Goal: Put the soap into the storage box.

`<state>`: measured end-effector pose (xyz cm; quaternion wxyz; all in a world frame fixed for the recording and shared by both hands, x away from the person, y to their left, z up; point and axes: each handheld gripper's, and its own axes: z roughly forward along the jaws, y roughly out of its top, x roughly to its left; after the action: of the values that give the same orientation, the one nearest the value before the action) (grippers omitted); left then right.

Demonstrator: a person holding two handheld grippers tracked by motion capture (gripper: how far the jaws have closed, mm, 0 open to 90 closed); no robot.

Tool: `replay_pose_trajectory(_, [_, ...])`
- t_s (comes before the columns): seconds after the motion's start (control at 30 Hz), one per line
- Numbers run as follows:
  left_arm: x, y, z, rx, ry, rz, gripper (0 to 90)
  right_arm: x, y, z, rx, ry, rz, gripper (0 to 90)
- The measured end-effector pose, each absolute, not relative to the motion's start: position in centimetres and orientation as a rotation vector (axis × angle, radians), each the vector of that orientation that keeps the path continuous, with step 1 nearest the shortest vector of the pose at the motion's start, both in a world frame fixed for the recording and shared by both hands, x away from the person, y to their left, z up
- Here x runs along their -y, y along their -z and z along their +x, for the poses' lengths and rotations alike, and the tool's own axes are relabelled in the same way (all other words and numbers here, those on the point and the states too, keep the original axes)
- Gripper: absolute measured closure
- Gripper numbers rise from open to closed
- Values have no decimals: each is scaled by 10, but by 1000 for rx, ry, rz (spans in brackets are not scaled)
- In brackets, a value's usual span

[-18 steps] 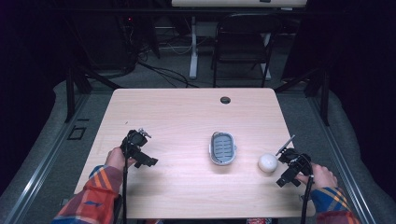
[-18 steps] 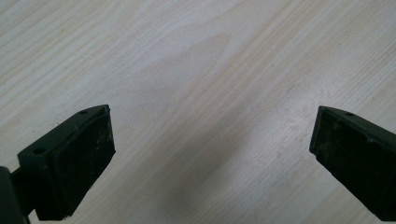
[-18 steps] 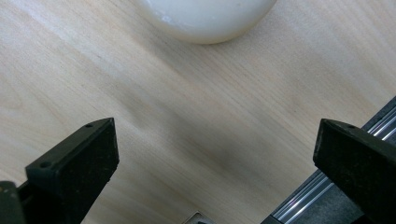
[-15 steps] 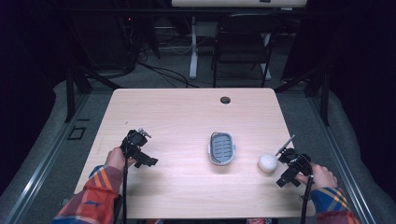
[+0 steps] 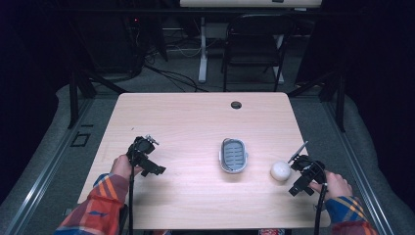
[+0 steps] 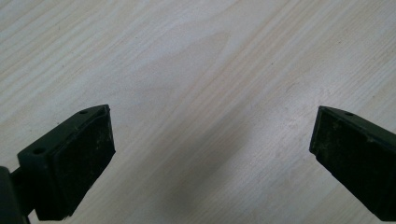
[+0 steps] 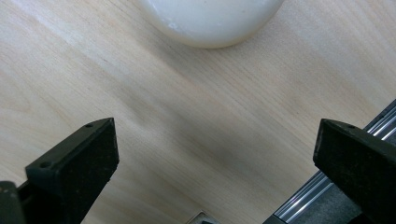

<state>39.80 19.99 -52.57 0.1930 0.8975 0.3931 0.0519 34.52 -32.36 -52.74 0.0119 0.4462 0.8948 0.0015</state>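
A grey oval dish (image 5: 233,155) with a slotted floor lies right of the table's middle. A white rounded lump (image 5: 280,171), like a bar of soap, rests on the wood just right of it; its lower edge shows as the white lump (image 7: 212,21) at the top of the right gripper view. My right gripper (image 5: 299,169) sits by the table's right edge, just right of the lump, jaws wide open over bare wood (image 7: 201,121) and empty. My left gripper (image 5: 143,157) hovers at the left side of the table, open and empty, above bare wood (image 6: 210,116).
The light wooden table (image 5: 195,122) has a round cable hole (image 5: 236,105) near its far edge. A metal rail (image 7: 322,191) runs along the table's right edge under the right gripper. A dark chair (image 5: 254,49) and a desk leg stand beyond the table.
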Motion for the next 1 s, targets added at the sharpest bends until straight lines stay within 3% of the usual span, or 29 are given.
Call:
replay_pose_trajectory(0.77, [-199, 528, 399, -1104, -126, 2522, 0, 301, 522, 361, -2749, -164, 1382, 0])
replay_pose_trajectory(0.8, [-199, 528, 399, -1105, -124, 2521, 0, 301, 512, 369, -2844, 41, 1261, 0])
replay_pose_trajectory(0.83, [-199, 528, 400, -1104, -123, 2523, 0, 298, 527, 360, -2694, -269, 1432, 0])
replay_pose_trajectory(0.9, [-198, 528, 400, -1105, -124, 2524, 0, 299, 513, 370, -2818, -40, 1297, 0])
replay_pose_trajectory(1.0, [-198, 528, 399, -1106, -121, 2523, 0, 297, 513, 371, -2812, -66, 1303, 0])
